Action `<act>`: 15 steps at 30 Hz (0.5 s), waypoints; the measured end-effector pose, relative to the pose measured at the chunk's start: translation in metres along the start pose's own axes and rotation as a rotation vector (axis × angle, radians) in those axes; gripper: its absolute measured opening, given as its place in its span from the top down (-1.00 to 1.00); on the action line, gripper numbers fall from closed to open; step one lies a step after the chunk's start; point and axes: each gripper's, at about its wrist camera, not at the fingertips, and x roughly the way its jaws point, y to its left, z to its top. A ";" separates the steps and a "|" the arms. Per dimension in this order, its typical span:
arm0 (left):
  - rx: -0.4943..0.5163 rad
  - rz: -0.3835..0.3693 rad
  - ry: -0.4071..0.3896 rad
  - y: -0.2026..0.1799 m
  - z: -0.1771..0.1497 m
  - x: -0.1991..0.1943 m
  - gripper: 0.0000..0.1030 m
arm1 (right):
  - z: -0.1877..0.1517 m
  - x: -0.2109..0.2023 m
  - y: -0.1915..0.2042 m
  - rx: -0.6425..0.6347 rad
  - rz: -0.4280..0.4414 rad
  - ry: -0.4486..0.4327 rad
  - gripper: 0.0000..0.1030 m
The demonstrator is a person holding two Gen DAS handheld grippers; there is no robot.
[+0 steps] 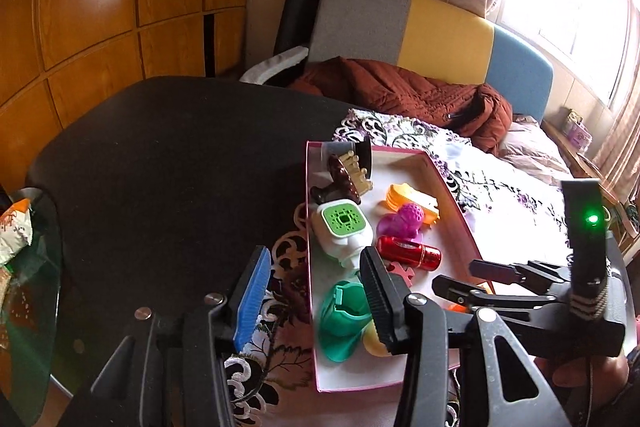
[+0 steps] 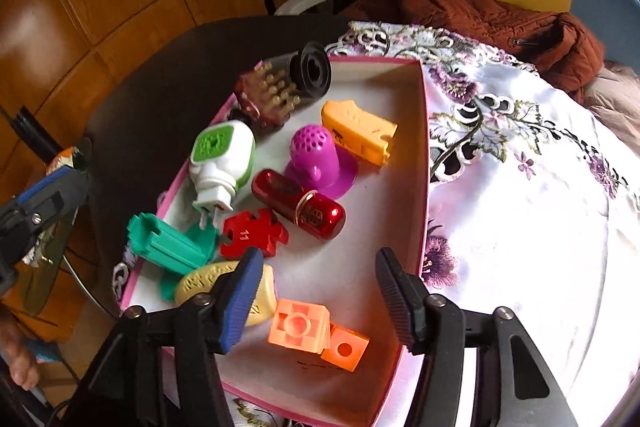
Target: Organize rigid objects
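**Both grippers empty over nearly full pink box**

We see the left gripper [image 1: 316, 291] w/ jaws spread, nothing between, hovering at the box's left wall. Right gripper [image 2: 320, 291] also spread and empty, above the orange cube block [image 2: 316, 335]; prob the next pick or a just-dropped item, can't tell which.

Pink-rimmed box [image 2: 423, 155] sits on the floral cloth [image 2: 520, 187]. Inside: red capsule [image 2: 300, 205], red puzzle piece [image 2: 252, 233], purple domed piece [image 2: 316, 159], orange wedge [image 2: 358, 131], green/white plug-in [image 2: 220, 163], teal part [image 2: 172, 247], yellow oval [image 2: 208, 283], black cylinder [image 2: 310, 73], brown brush [image 2: 264, 99]. All loose, jumbled toward the left wall; right side bare. No objs visible outside the box.
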 end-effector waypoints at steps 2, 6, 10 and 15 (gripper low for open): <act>0.007 0.018 -0.006 -0.001 0.000 -0.002 0.07 | 0.000 -0.008 0.001 0.011 -0.004 -0.026 -0.28; 0.005 0.027 -0.010 -0.002 0.000 -0.006 -0.21 | -0.004 -0.021 0.003 0.034 -0.028 -0.080 -0.43; -0.004 0.039 -0.028 0.000 -0.002 -0.014 -0.35 | -0.011 -0.037 0.007 0.052 -0.075 -0.139 -0.63; 0.022 0.156 -0.045 -0.009 -0.006 -0.021 -0.41 | -0.027 -0.055 0.018 0.052 -0.174 -0.227 -0.82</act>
